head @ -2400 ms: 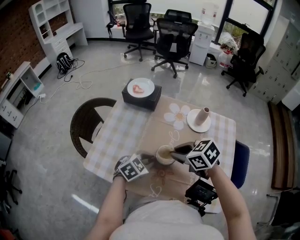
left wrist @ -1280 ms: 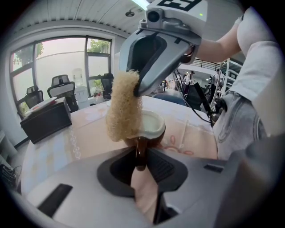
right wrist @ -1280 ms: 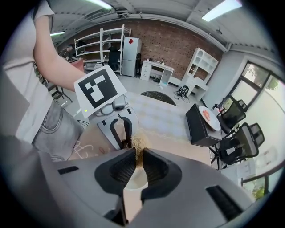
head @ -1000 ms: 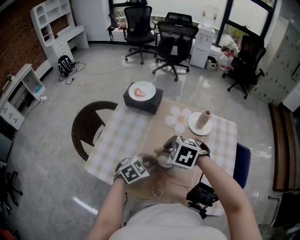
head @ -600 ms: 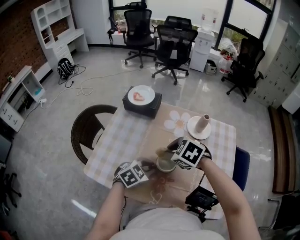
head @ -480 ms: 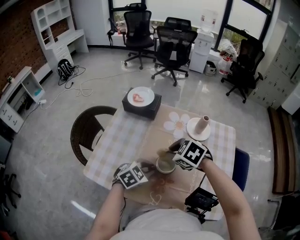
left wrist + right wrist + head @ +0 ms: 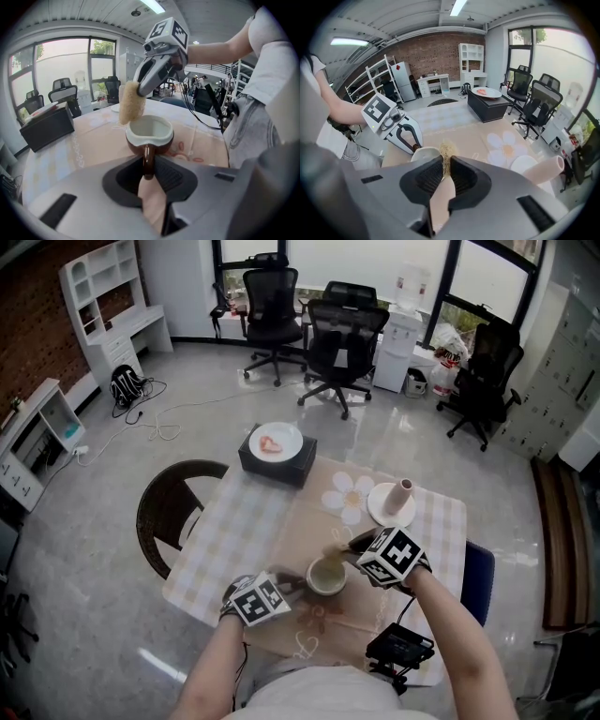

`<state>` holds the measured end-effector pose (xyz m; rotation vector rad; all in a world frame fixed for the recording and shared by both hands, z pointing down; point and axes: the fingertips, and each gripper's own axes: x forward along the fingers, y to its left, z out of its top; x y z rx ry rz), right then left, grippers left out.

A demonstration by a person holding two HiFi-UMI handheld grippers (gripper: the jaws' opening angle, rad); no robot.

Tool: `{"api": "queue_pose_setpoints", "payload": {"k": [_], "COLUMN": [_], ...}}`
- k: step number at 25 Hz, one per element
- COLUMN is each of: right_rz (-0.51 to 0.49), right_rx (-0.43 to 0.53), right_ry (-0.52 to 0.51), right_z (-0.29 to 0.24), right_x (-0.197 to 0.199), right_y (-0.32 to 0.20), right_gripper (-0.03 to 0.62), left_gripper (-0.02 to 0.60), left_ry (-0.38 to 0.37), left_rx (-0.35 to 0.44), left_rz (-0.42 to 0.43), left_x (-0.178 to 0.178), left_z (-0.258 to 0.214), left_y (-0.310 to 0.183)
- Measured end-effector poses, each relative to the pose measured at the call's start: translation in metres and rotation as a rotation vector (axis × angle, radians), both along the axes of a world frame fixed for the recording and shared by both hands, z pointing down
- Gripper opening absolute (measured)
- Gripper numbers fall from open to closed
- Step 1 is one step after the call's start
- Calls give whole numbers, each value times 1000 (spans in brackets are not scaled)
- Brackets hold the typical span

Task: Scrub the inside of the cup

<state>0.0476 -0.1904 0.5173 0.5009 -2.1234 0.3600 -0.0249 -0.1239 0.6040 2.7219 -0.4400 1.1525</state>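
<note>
Steadiness first: with your left gripper [image 7: 147, 169] clamped on the handle of the cup [image 7: 149, 132] by the desk's [image 7: 244, 521] near edge, lower the sponge [image 7: 131, 102] pinched in your right gripper [image 7: 443, 171] from the rim against the inner wall.

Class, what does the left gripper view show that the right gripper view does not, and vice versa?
Left gripper view only: the cup's white inside, the marker cube on the right gripper. Right gripper view only: the marker cube on the left gripper, brick wall, flower print. Both: the cup, the sponge at its rim, the black box.
</note>
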Motion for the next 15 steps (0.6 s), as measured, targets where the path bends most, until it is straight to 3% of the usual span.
{"api": "queue_pose_setpoints", "payload": {"k": [15], "right_rz": [112], "right_rx": [-38], "right_ry": [-90], "right_z": [0], "right_x": [22], "right_y": [14], "right_gripper": [49], "left_gripper": [71], "left_ry": [5], "left_rx": [11], "left_rz": [-23], "left_x": [0], "left_z": [0], "left_y": [0]}}
